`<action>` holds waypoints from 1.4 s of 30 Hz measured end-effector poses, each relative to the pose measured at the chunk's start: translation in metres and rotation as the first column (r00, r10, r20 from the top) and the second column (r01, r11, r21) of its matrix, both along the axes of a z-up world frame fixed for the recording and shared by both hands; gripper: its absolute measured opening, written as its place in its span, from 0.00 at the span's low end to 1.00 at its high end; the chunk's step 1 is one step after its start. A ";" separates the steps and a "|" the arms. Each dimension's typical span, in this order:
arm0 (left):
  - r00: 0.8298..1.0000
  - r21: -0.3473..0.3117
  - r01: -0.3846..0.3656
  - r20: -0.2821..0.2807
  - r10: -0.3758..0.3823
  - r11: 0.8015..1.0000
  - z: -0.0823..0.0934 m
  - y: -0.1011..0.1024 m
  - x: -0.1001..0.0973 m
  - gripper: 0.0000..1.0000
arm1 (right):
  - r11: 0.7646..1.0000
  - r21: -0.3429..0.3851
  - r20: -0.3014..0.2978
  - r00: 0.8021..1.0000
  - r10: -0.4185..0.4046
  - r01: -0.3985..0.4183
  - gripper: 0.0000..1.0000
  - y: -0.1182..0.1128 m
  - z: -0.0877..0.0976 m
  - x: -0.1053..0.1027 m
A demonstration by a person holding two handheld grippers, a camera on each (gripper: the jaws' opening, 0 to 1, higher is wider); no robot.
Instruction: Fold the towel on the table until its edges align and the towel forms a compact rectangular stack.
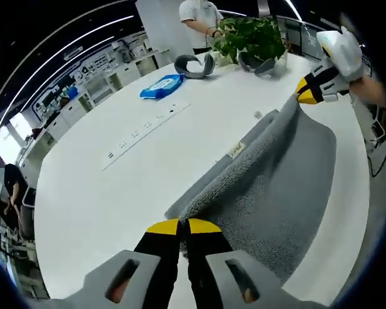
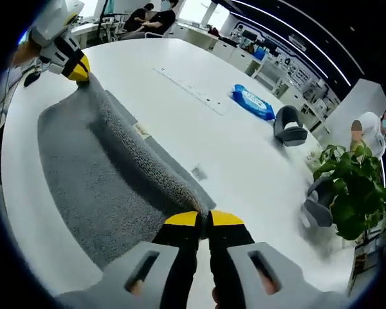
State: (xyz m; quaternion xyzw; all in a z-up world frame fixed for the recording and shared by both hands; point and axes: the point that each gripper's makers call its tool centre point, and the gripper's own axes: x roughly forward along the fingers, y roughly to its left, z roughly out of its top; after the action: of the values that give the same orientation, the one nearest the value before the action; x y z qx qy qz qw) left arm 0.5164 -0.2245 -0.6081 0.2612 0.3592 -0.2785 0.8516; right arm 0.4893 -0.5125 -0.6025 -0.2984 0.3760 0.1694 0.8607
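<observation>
Towel [image 1: 270, 193] edge hangs lifted over the tabletop [image 1: 116, 193], our left gripper [image 1: 183, 226] and right gripper [image 2: 203, 219] jaws clamped on its corners.

Looks like an office/lab space: big white counter [image 1: 116, 193] w/ a built-in outlet strip [image 1: 145, 135], potted plant [image 1: 248, 35] at the far end, ceiling strip lights. Shelves [image 1: 93, 71] w/ equipment line the wall, and people [image 2: 151, 19] sit at desks by the windows; another person [image 1: 199, 19] stands by the plant.

Both grippers [image 1: 183, 226] [image 2: 203, 219] have black jaws, yellow tips and seemingly grey bodies.
</observation>
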 end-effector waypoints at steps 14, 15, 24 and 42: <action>0.999 -0.040 -0.017 0.047 0.019 0.999 0.005 -0.001 0.015 0.14 | 0.995 0.031 0.032 0.995 -0.099 0.098 0.07 -0.012 0.001 0.003; 0.999 -0.056 -0.018 0.050 0.021 0.998 0.009 -0.002 0.016 0.15 | 0.991 0.062 0.019 0.993 -0.116 0.115 0.06 -0.012 0.002 -0.002; 0.996 -0.053 0.061 -0.061 -0.064 0.997 -0.016 -0.017 0.004 0.06 | 0.945 0.229 -0.106 0.971 -0.215 0.234 0.00 0.005 -0.011 -0.067; 0.970 0.121 0.210 -0.147 -0.192 0.970 -0.047 -0.016 -0.009 0.00 | 0.946 0.187 -0.329 0.924 -0.192 0.264 0.00 0.022 -0.057 -0.113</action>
State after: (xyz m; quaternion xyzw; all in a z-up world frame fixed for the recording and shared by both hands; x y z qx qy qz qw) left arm 0.5069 -0.2407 -0.6548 0.3342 0.4056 -0.3554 0.7730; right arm 0.3767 -0.4902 -0.6598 -0.1216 0.5154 0.1538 0.8342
